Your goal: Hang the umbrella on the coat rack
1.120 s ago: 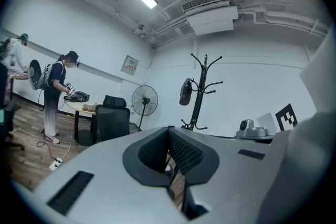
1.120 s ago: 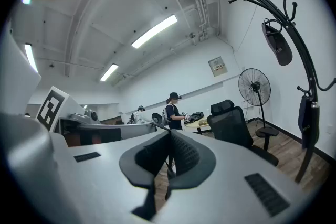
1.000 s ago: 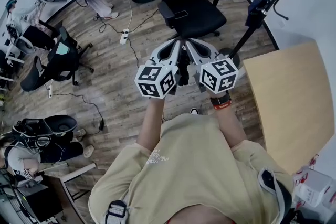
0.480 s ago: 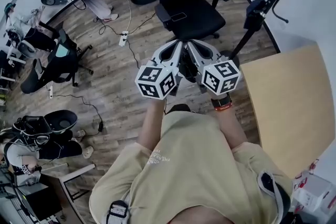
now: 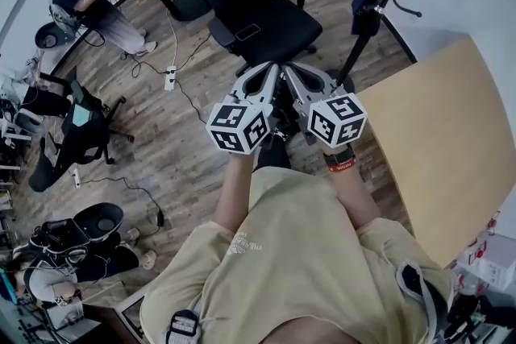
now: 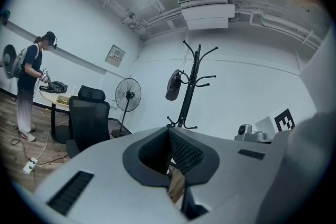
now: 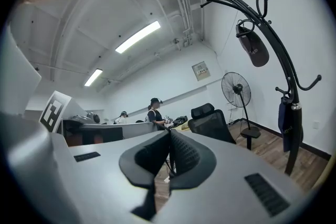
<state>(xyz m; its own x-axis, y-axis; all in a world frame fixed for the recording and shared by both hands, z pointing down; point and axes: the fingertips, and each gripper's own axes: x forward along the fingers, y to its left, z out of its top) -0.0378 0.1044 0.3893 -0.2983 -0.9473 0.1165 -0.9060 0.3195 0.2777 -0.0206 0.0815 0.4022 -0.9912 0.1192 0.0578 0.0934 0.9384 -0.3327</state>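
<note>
The light wooden worktop [image 5: 443, 141] fills the right of the head view. Its right edge is cut off by the frame and its near corner lies behind the person's shoulder. A black office chair [image 5: 266, 12] stands on the plank floor beyond the worktop's left edge, its seat partly covered by the grippers.

The black coat rack [image 6: 189, 86] rises past the worktop's far left corner. In the head view its top runs out of the frame and its foot is hidden behind the right gripper [image 5: 292, 72]. In the left gripper view its lower half is hidden behind that gripper's body.

The left gripper [image 5: 272, 72] and the right one are held side by side just off the worktop's left edge. Both have their jaws clenched, pad against pad, with nothing between them.

A dark blue folded thing, apparently the umbrella [image 7: 286, 126], hangs against the rack's pole below a lower hook. Its attachment is too small to make out. A dark rounded object [image 7: 253, 49] hangs from an upper hook; I cannot tell what it is.
</note>
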